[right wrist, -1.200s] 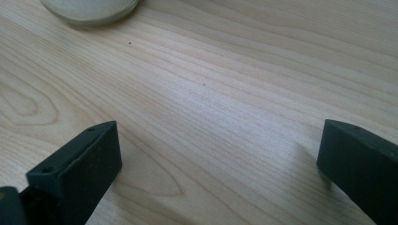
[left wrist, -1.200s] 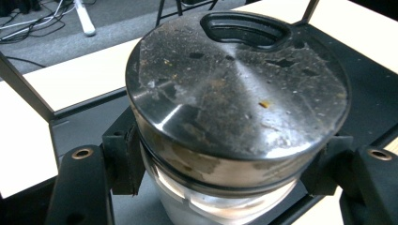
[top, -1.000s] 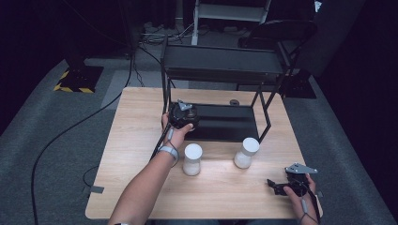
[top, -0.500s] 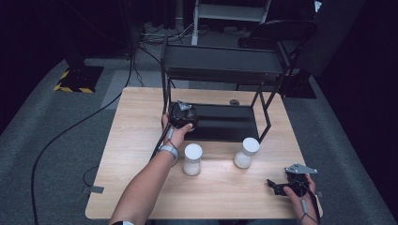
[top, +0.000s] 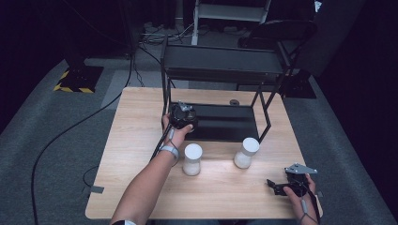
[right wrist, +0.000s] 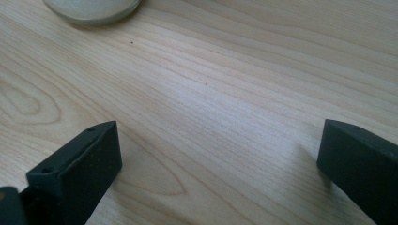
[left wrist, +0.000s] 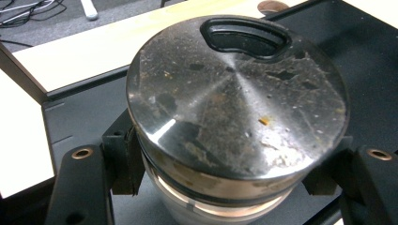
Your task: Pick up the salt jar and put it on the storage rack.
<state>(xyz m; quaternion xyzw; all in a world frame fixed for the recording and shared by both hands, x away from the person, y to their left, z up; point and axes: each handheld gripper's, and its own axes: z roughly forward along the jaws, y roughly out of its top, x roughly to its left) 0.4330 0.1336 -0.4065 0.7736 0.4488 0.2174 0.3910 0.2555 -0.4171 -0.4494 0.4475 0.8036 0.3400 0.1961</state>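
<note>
A glass jar with a scuffed metal lid (left wrist: 234, 103) stands just over the black base plate (left wrist: 75, 117) of a rack. My left gripper (left wrist: 230, 173) is shut on the jar's body below the lid, one black jaw on each side. In the high view the left gripper (top: 183, 117) is at the near left corner of the black base plate (top: 225, 123). At the table's near right corner my right gripper (top: 278, 187) is open, pointing left. Its jaws (right wrist: 218, 159) stand wide apart over bare wood, with nothing between them.
Two white-lidded jars (top: 192, 158) (top: 246, 152) stand on the wooden table (top: 141, 122) in front of the rack. The black rack's upper shelf (top: 220, 63) overhangs the base plate on thin legs. A small round disc (top: 233, 102) lies behind it. A jar's base (right wrist: 91, 9) is ahead of the right gripper.
</note>
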